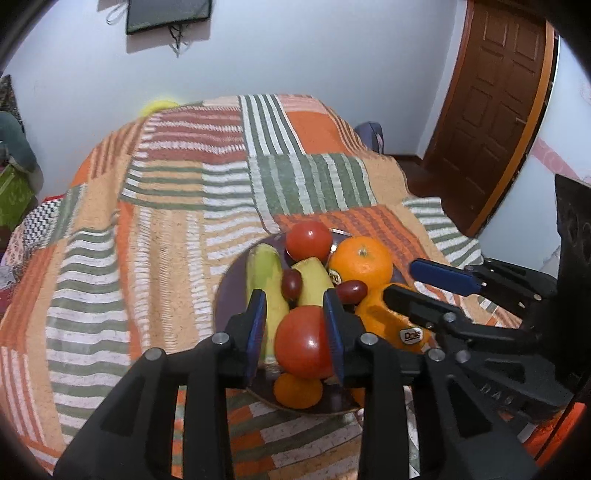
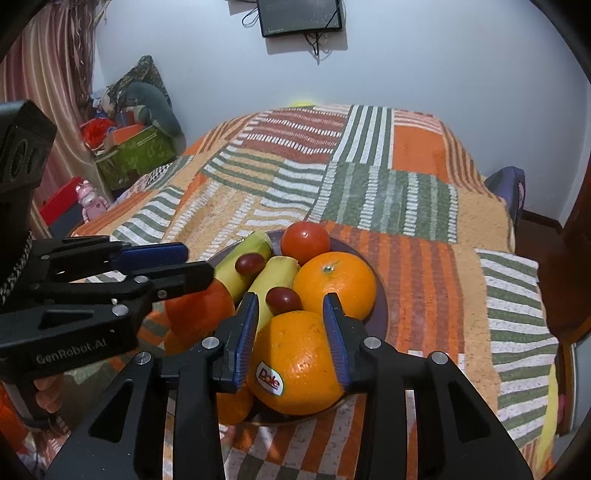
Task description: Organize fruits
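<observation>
A dark plate [image 1: 229, 291] [image 2: 380, 314] on the striped bedspread holds fruit. My left gripper [image 1: 295, 332] has its blue pads around the near red tomato [image 1: 301, 341], which rests on the plate; the right pad touches it, the left pad stands apart. My right gripper [image 2: 291, 336] has its pads against the sides of the Dole-stickered orange [image 2: 299, 363] [image 1: 391, 317]. Also on the plate are a second orange [image 2: 334, 284] [image 1: 360, 260], a far tomato [image 2: 304, 238] [image 1: 308, 240], two banana pieces [image 2: 275, 284] [image 1: 264, 280], two dark grapes [image 2: 282, 299] [image 1: 291, 282] and a small orange fruit [image 1: 297, 391].
The bedspread [image 1: 166, 221] covers the bed around the plate. A brown door [image 1: 495, 103] stands at the right. Boxes and cushions [image 2: 136, 147] are piled at the left by a curtain. A screen [image 2: 299, 14] hangs on the far wall.
</observation>
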`<state>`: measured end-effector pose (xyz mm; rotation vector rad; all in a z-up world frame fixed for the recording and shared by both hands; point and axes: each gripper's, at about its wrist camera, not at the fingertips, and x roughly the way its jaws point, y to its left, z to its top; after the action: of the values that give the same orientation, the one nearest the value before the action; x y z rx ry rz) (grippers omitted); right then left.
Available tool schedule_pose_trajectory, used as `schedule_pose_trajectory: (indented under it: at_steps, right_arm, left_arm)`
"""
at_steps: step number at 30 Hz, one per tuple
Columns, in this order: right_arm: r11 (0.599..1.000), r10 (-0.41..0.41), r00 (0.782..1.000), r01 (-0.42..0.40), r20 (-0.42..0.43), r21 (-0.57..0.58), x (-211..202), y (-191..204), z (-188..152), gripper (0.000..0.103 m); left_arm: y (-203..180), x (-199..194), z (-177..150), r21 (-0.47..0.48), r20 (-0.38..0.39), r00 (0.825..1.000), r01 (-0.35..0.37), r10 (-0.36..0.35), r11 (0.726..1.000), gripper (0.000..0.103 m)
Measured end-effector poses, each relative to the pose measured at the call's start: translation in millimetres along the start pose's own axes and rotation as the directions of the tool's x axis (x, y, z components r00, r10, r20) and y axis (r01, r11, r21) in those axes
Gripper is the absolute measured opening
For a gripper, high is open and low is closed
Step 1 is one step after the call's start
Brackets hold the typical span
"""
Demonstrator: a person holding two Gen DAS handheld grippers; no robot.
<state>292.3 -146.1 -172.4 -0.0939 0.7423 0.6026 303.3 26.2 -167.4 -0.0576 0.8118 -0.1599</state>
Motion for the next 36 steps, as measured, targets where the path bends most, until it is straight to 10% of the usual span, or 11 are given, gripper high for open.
schedule_pose_trajectory:
  at_steps: [9,18,22,29,36]
  right_arm:
    - [0.999,-0.039,0.986,0.034,0.163,0.038,-83.0,4.0,17.3,0.033]
    - [0.998,-0.045,0.930,0.025,0.364,0.061,-194.8,38.3,8.1,0.033]
    - [0.998,-0.051,0.899,0.035,0.435,0.044,-230.9,55.5,1.3,0.034]
    - [0.995,-0.100,0.842,0.096,0.531,0.035,-269.0,81.0,-14.9,0.056]
    - [0.987,-0.157,0.819,0.156,0.552,0.050,-270.8,88.0,-24.0,0.080]
  left_arm:
    - [-13.3,-101.9,9.0,-0.030,0.211,0.976,-0.042,0.047,0.999,0.031]
    - [-42.6,-222.9,-10.2,-0.049,0.420,0.905,-0.057,0.072,0.997,0.031]
    - [-58.1,-266.5,-23.6,-0.026,0.489,0.870,-0.062,0.066,0.998,0.047]
    - [-81.3,-315.7,-50.7,0.000,0.571,0.817,-0.098,0.081,0.995,0.068]
    - [-87.7,-327.1,-68.4,-0.007,0.584,0.806,-0.110,0.093,0.994,0.084]
